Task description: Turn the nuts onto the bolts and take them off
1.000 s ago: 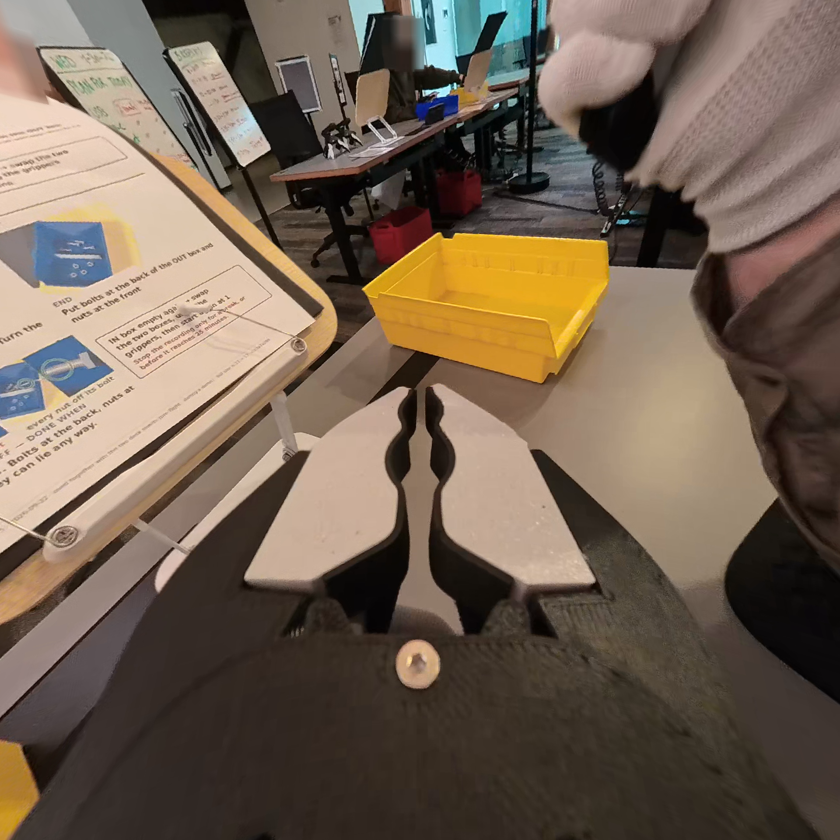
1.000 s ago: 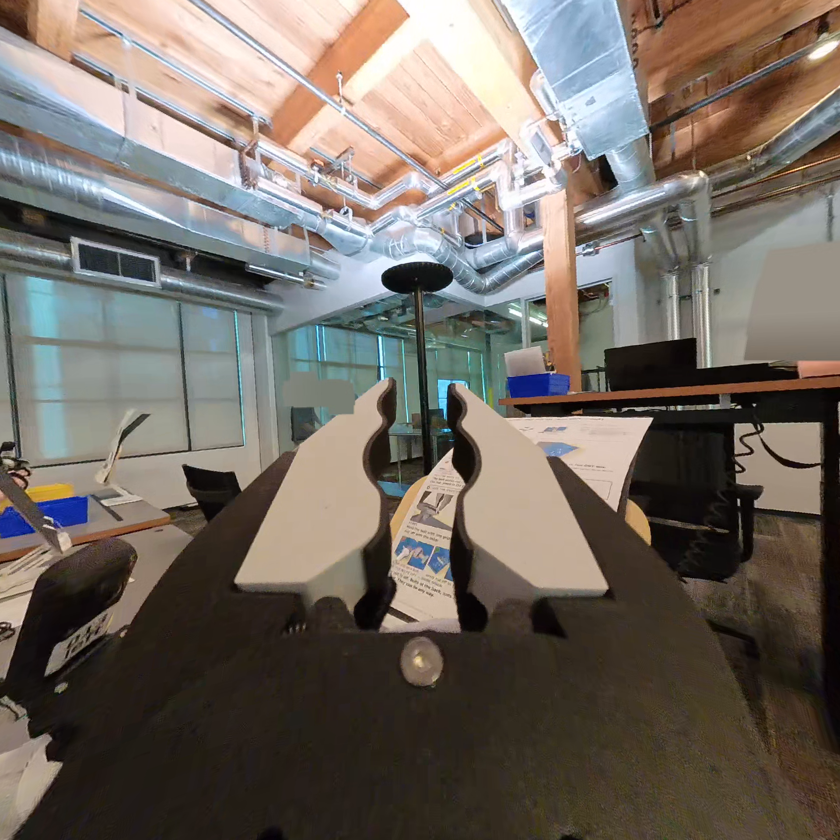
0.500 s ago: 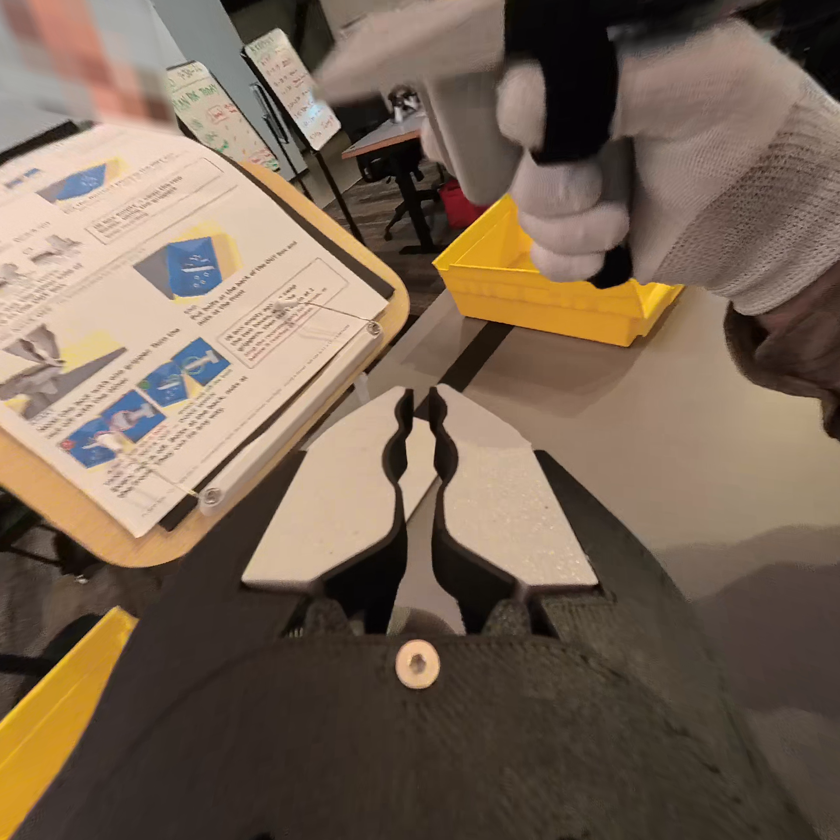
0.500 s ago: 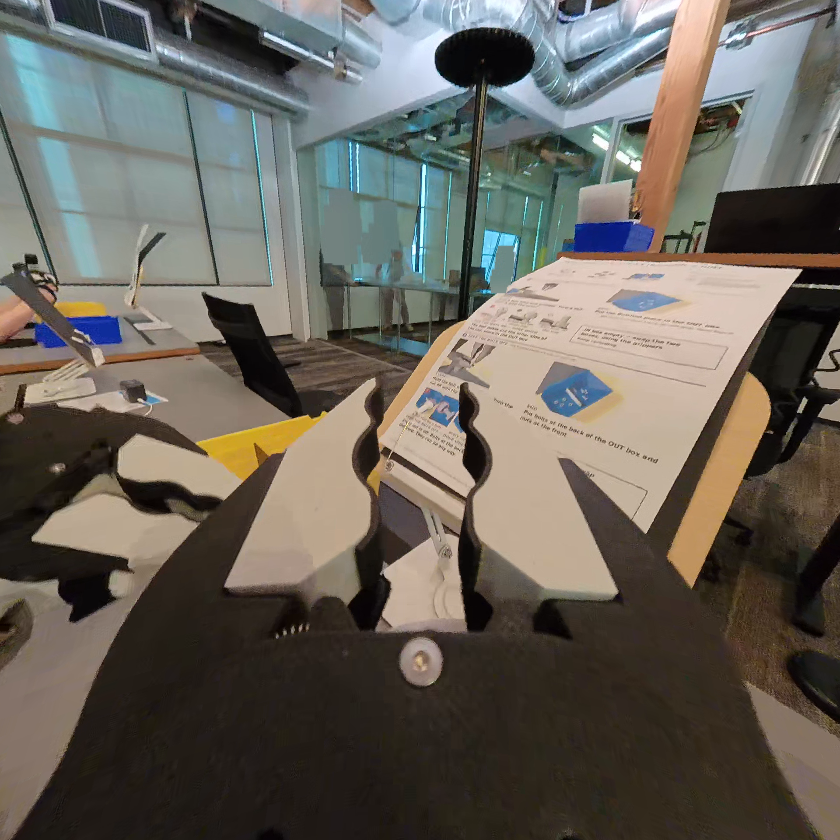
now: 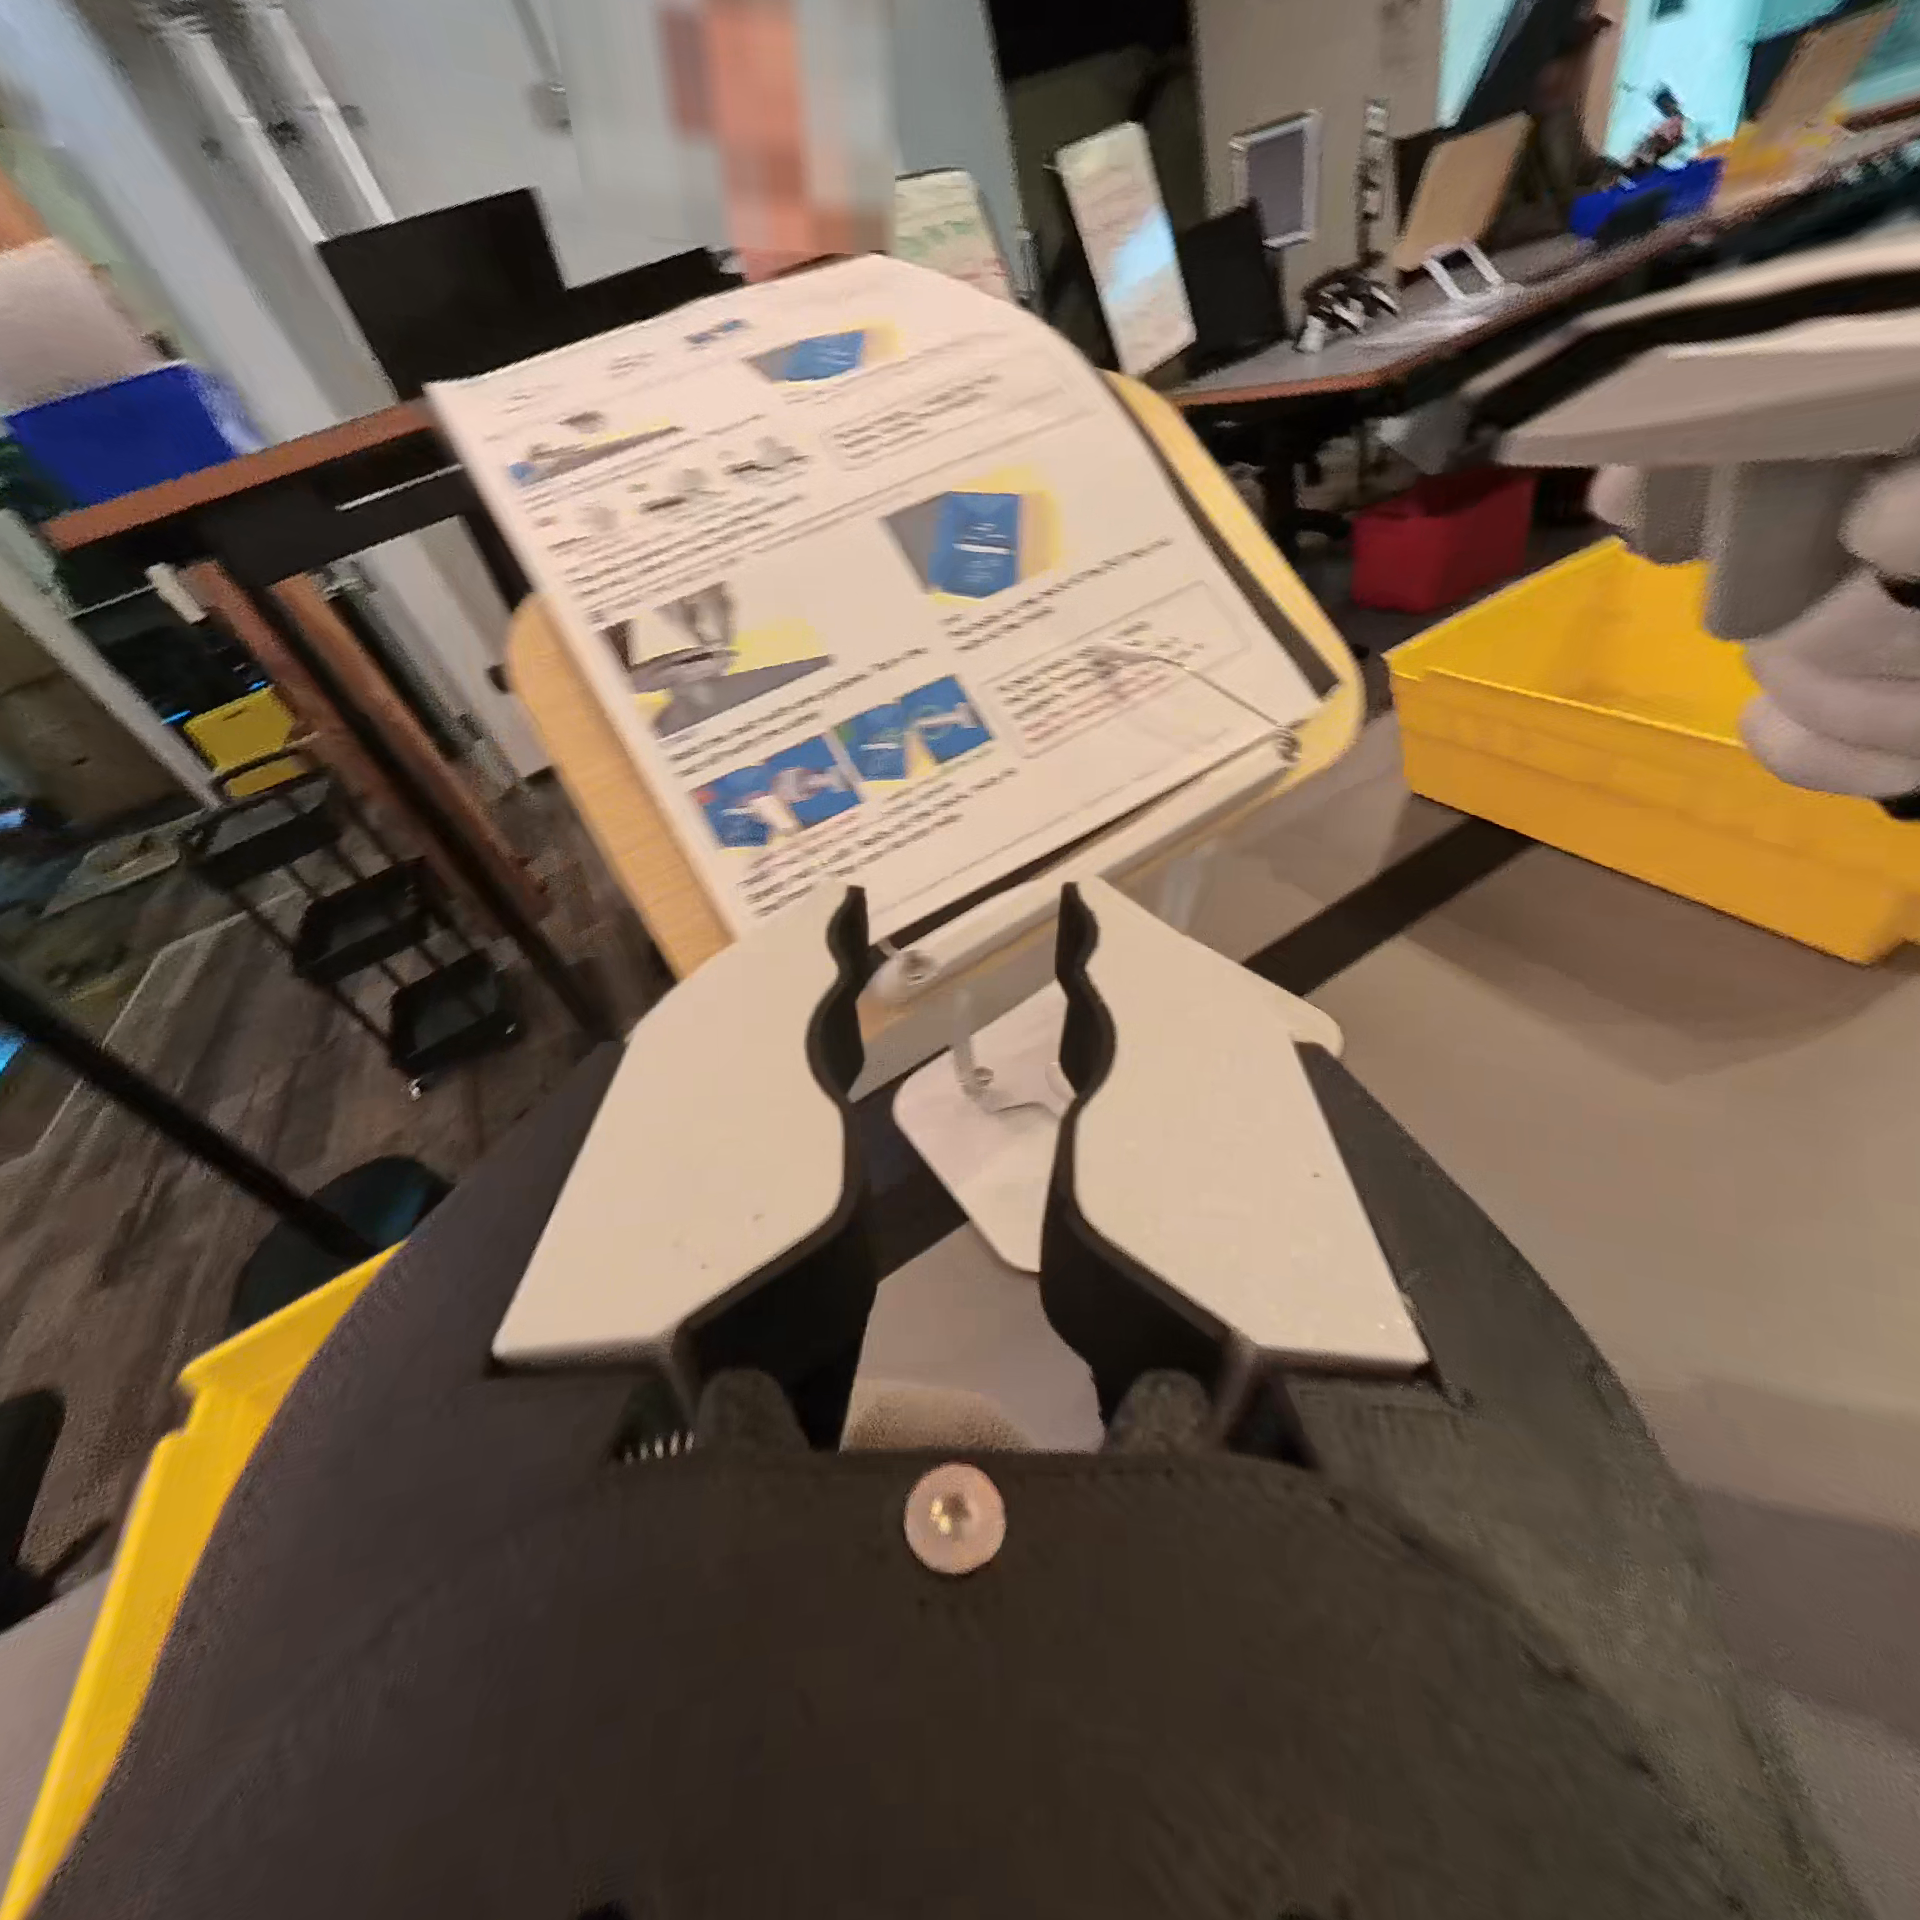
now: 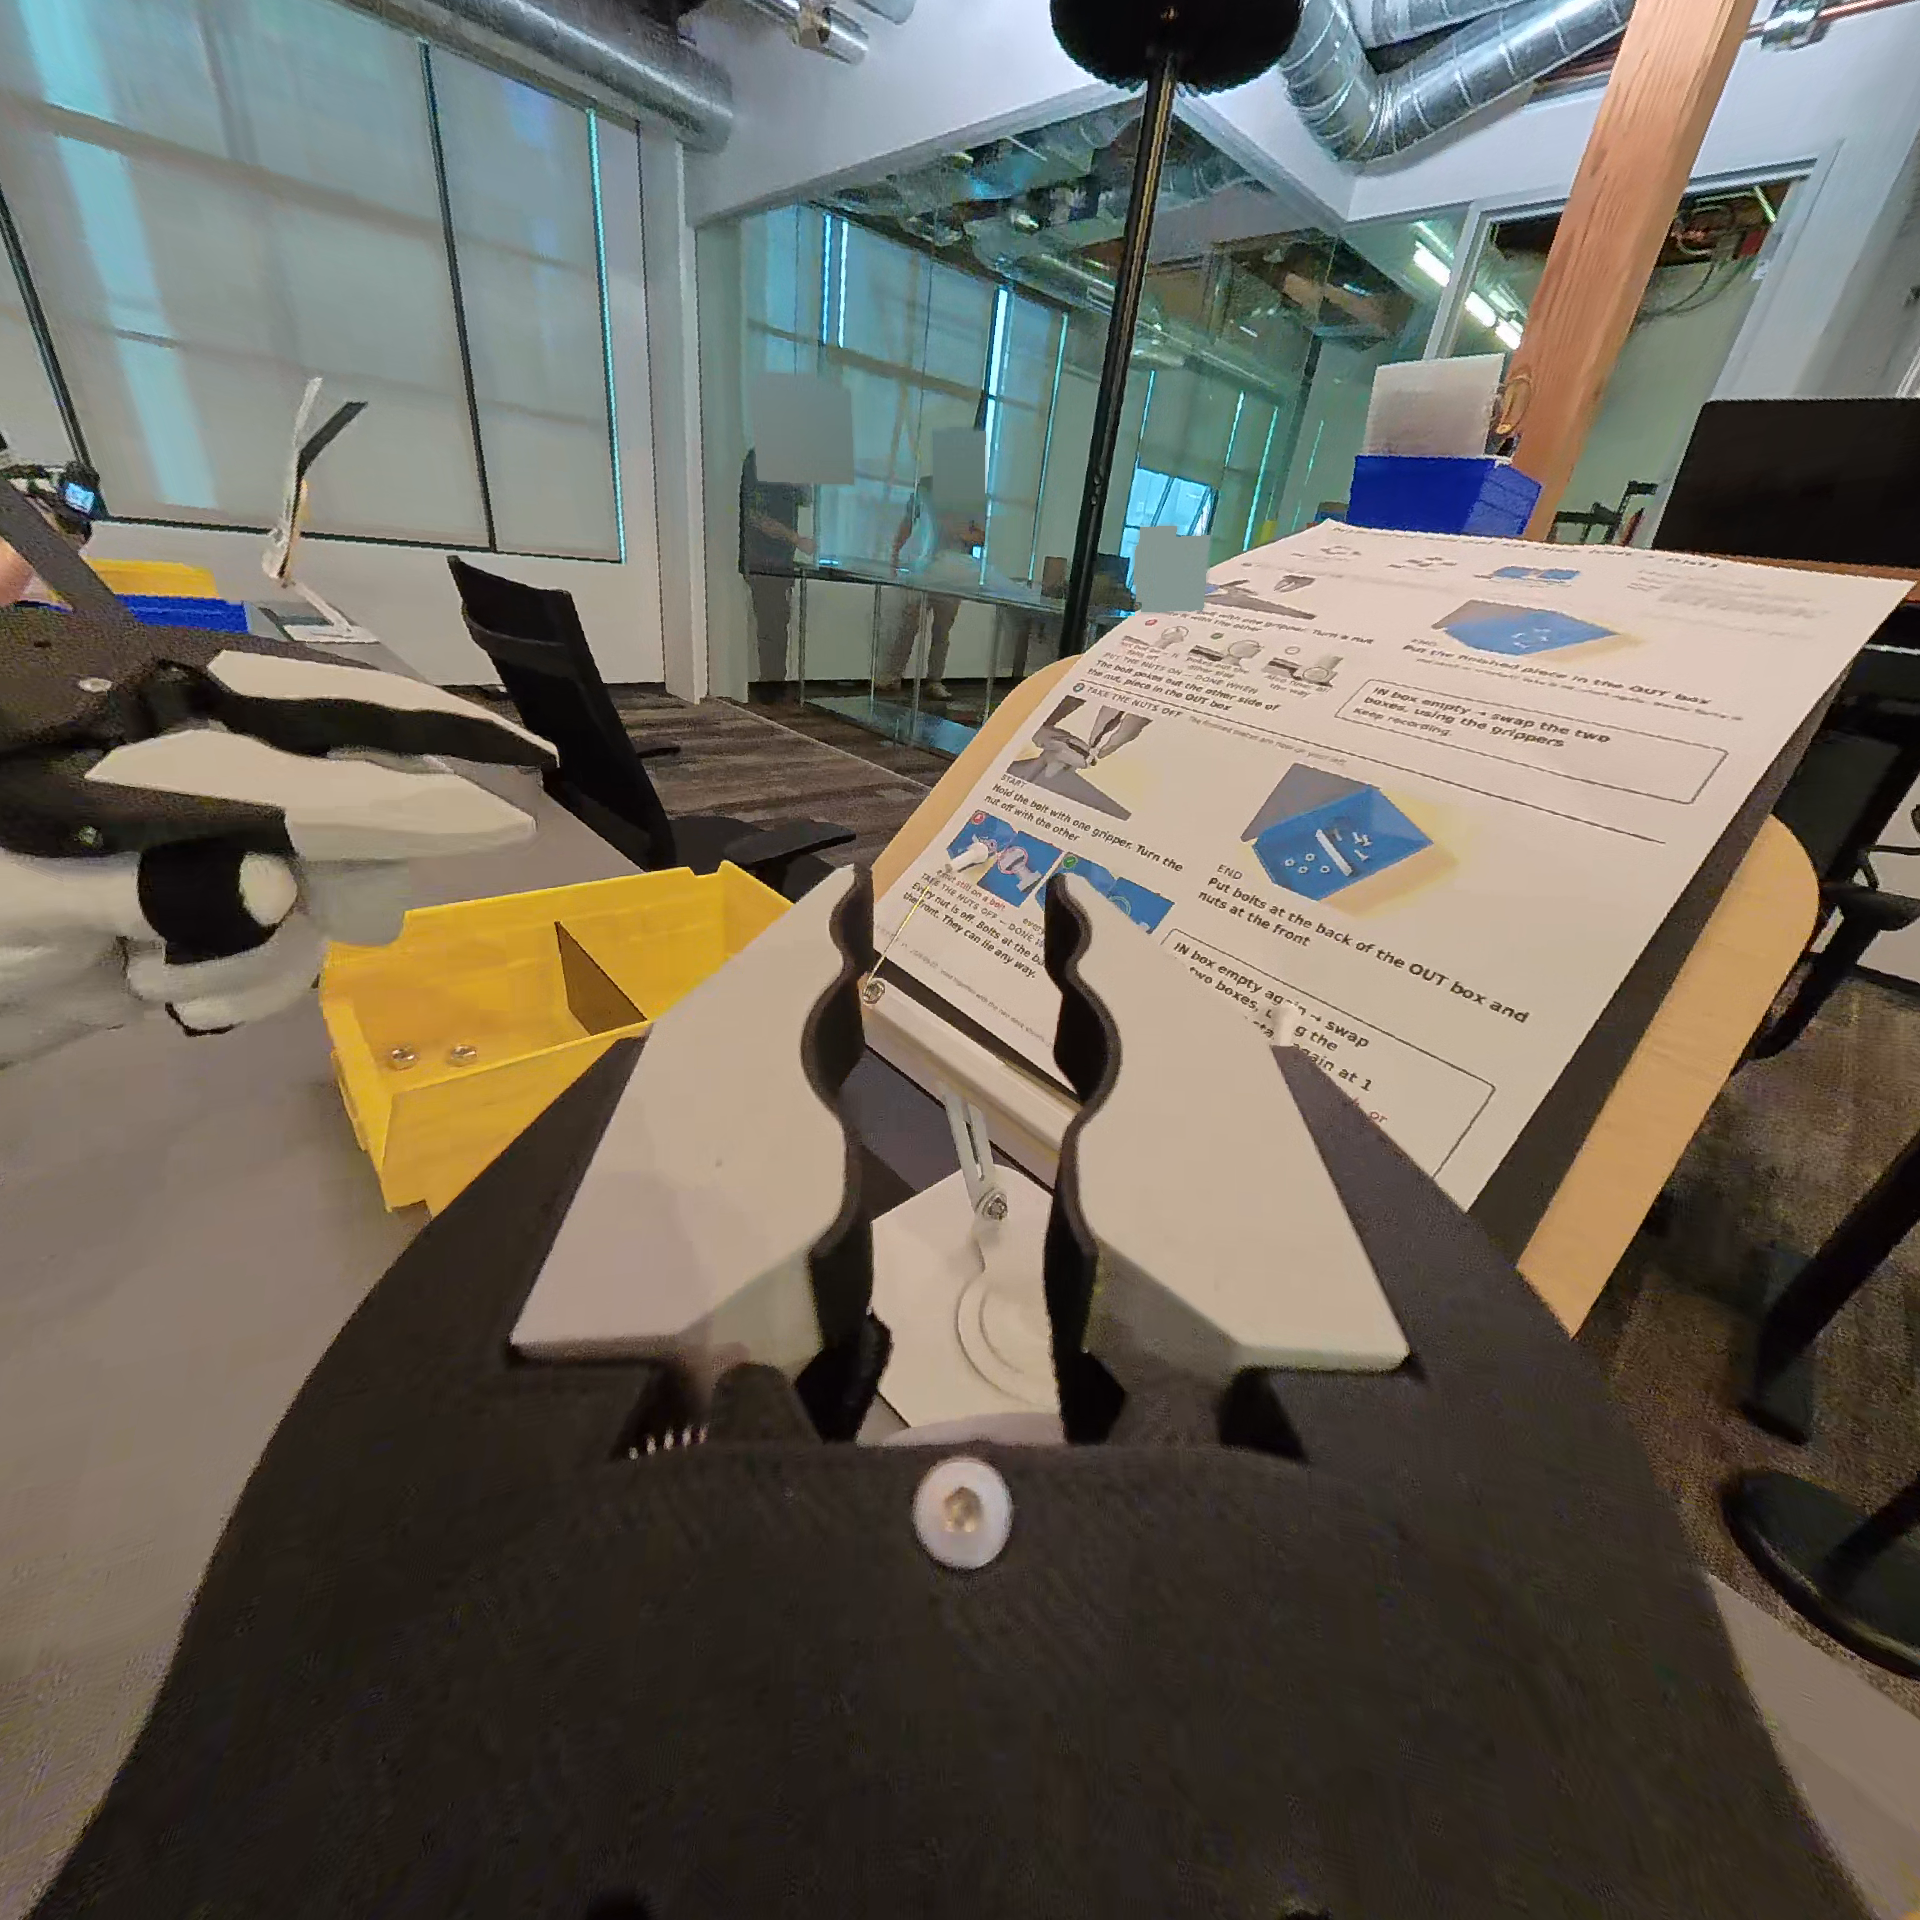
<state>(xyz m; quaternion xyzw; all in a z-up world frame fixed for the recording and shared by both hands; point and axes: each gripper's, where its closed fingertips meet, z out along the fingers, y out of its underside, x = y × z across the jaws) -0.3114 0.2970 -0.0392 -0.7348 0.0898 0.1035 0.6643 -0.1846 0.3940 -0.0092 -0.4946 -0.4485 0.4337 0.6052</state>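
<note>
No bolt shows in either view. Two small silver nuts point(image 6: 400, 1057) lie in the near compartment of a yellow divided bin point(image 6: 488, 1122) on the grey table, left of my right gripper point(image 6: 956, 935). That gripper is open and empty, pointing at the base of a sheet stand. My left gripper point(image 5: 961, 935) is open and empty too, pointing at the same stand from the other side. Each gripper shows in the other's view, held by a white-gloved hand point(image 5: 1849, 686): the right one point(image 5: 1486, 416) at upper right, the left one point(image 6: 535, 790) at far left above the bin.
A printed instruction sheet point(image 5: 883, 623) leans on a wooden board with a white base plate point(image 6: 997, 1309) between the grippers. A second yellow bin point(image 5: 1621, 769) stands at the right of the table, and a yellow bin edge point(image 5: 177, 1507) shows at lower left. Desks, chairs and people are behind.
Both grippers have opened wider. The left view has swung left from the yellow bin to the sheet stand. The right view has tilted down from the ceiling to the table and divided bin.
</note>
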